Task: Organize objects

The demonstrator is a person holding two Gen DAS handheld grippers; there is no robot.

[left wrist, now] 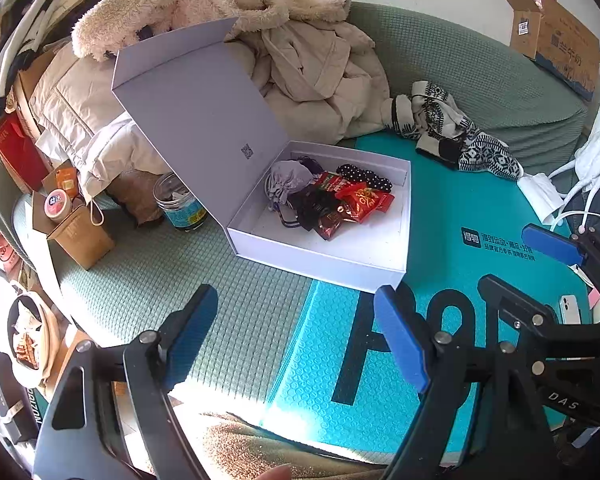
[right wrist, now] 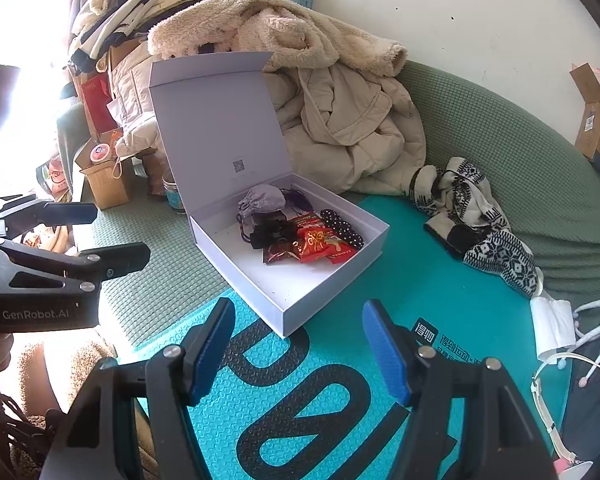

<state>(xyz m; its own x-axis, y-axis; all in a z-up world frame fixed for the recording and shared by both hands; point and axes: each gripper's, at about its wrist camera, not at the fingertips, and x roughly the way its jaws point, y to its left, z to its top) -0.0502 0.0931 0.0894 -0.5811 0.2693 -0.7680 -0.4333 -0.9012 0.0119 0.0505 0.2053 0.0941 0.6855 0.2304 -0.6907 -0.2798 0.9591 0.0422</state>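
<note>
cluttered green sofa (left wrist: 460,52) with a teal mat (right wrist: 420,280) carries the white box (right wrist: 332,280), whose lid (left wrist: 192,120) stands propped against piled coats (left wrist: 320,80), while a grey pouch (right wrist: 262,200) and red packets (right wrist: 320,242) lie inside. left gripper (left wrist: 296,340) and right gripper (right wrist: 300,352) both hover spread wide and empty, just short of the box. the lid looks like light, stiff card, best pinched at its free top edge and swung down gently, since the hinge could crease.

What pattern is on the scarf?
A black-and-white knit pattern on the scarf; clearest in the right wrist view.
</note>
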